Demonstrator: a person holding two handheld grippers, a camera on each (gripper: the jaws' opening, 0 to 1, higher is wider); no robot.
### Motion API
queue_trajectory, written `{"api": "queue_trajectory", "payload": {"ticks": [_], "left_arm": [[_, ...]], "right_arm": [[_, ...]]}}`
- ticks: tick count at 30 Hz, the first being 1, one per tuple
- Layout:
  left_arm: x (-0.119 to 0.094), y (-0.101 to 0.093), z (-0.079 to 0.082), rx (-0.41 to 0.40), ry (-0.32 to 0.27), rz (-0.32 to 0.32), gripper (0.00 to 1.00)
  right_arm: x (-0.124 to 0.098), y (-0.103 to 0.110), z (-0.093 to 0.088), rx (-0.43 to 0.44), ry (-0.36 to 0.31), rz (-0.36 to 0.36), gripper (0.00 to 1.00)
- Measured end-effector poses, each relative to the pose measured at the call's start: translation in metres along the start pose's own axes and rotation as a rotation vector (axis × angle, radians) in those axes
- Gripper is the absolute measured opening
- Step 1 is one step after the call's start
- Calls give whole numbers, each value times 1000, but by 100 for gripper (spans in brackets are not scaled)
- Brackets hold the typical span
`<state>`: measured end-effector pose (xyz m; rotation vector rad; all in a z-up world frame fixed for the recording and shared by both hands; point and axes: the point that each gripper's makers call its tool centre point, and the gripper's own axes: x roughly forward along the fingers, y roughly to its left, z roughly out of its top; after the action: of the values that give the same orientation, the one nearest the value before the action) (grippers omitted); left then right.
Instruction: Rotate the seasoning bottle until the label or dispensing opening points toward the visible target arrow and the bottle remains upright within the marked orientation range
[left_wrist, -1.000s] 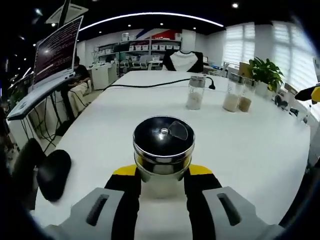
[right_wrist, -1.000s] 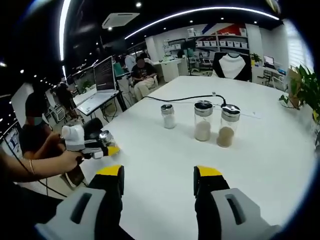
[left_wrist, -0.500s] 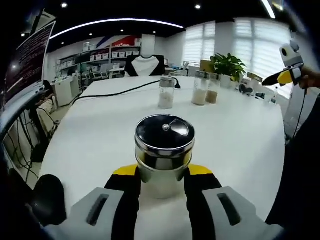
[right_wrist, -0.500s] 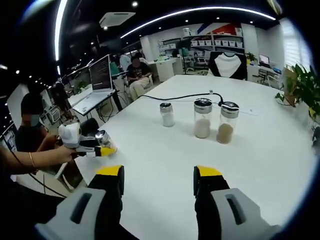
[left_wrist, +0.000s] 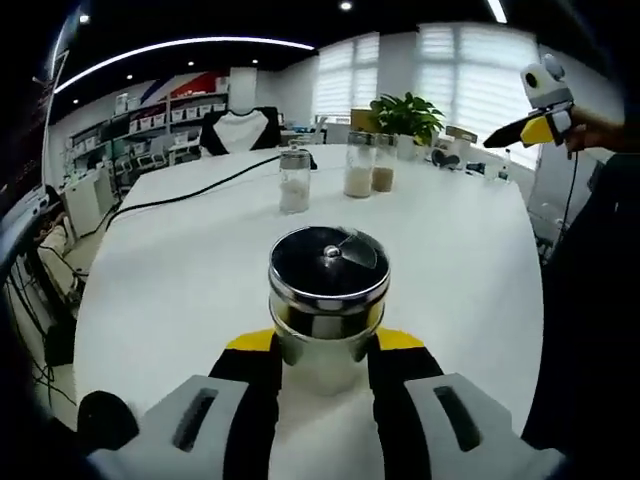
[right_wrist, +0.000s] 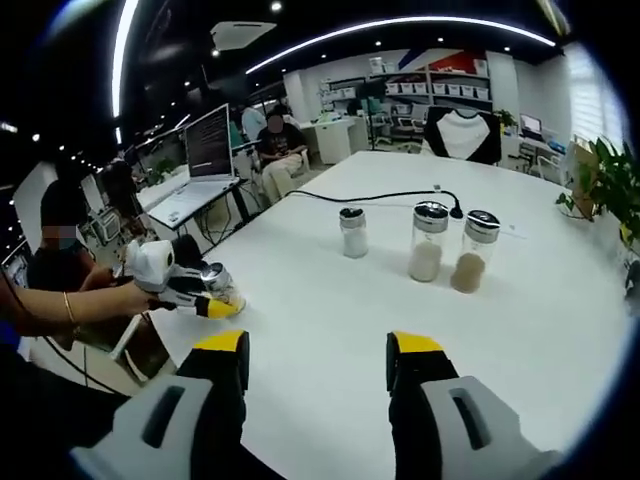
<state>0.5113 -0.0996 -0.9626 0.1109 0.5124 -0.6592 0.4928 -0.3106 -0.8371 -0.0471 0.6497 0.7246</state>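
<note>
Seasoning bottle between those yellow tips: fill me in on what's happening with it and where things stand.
A person is working with two hand-held tools at a white table. The left tool is shut on the seasoning bottle, which sits upright near the table's edge, its black lid with a dispensing flap facing up. The right tool is open and holds nothing, hovering above the table. Three other shakers stand in a row farther along, beside a black cable. No target arrow is visible.
</note>
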Motion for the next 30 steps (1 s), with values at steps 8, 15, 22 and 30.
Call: {"api": "queue_trajectory", "payload": {"ticks": [8, 15, 22, 30], "left_arm": [[-4, -2, -1, 43, -17, -90, 36], [-8, -5, -4, 98, -11, -175, 36], [-13, -10, -6, 140, -3, -252, 36], [-18, -13, -12, 180, 13, -316, 36]], "right_arm": [[29, 42, 7, -250, 96, 159, 50], [74, 80, 31, -508, 146, 316, 48], [123, 131, 35, -883, 226, 510, 43], [151, 169, 14, -1047, 333, 709, 22]]}}
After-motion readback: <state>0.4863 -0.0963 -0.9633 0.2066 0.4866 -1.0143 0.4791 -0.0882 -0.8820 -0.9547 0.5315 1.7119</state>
